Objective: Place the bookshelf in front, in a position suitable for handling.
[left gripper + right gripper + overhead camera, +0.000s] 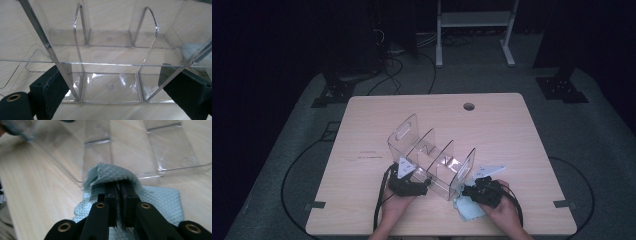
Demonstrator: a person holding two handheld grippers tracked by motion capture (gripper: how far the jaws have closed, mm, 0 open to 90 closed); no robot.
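A clear plastic organizer (432, 155) with several upright dividers stands tilted at the table's middle front. My left gripper (424, 185) is at its near left side. In the left gripper view that gripper (120, 90) is open wide, and the organizer's (110, 45) clear walls and compartments stand between and ahead of its pads (50, 87). My right gripper (472, 190) is at the organizer's near right corner, shut on a fold of a light blue quilted cloth (468, 209). In the right gripper view the cloth (160, 200) bunches over the closed gripper (121, 186), close to the organizer's (170, 152) clear base.
The wooden table (492, 125) has a round cable hole (468, 106) near its far edge. Black cables trail from both grippers off the near edge. A white frame (472, 20) and stand bases sit on the dark floor behind the table.
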